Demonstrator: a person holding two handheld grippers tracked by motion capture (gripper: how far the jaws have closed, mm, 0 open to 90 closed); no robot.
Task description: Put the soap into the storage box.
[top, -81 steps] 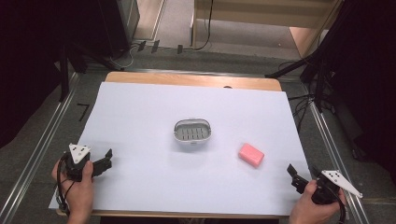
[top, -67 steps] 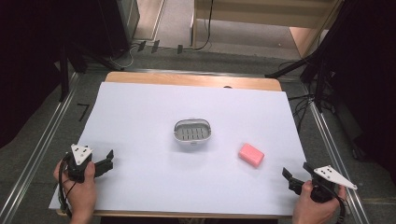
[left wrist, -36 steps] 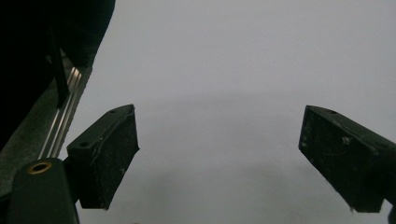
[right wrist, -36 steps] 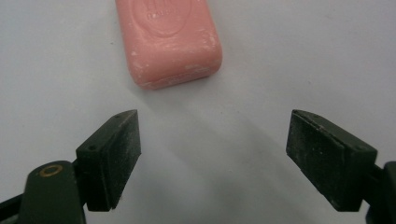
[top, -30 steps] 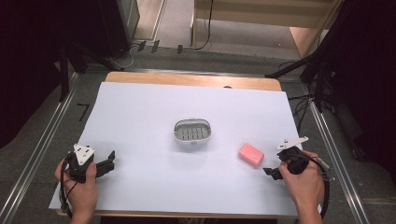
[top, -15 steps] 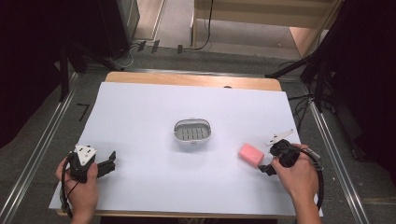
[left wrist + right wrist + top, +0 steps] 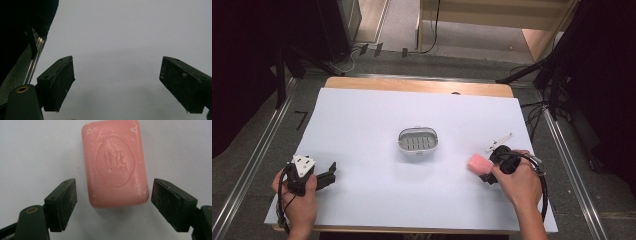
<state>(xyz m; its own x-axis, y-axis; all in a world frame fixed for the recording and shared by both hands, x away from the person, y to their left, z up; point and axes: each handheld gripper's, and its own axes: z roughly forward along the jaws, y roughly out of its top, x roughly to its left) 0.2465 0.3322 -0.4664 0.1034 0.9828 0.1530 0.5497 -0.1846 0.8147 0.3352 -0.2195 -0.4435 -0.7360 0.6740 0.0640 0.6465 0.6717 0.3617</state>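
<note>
The pink soap (image 7: 115,163) lies flat on the white tabletop (image 7: 377,120), right of the grey dish (image 7: 418,142). The right hand-held gripper (image 7: 113,205) straddles its near end, jaws spread, seemingly not touching. The left hand-held gripper (image 7: 117,86) rests released near the tabletop's front-left corner.

The left hand (image 7: 298,192) rests low at the near left, holding the left gripper (image 7: 328,178) close above the surface with its jaws spread wide and pointing to the person's right. The right hand (image 7: 515,183) reaches in from the near right, forearm angled inward, and holds the right gripper (image 7: 486,170) tilted downward and pointing left. In the right gripper view its jaws stand wide apart, nothing pinched between them.
</note>
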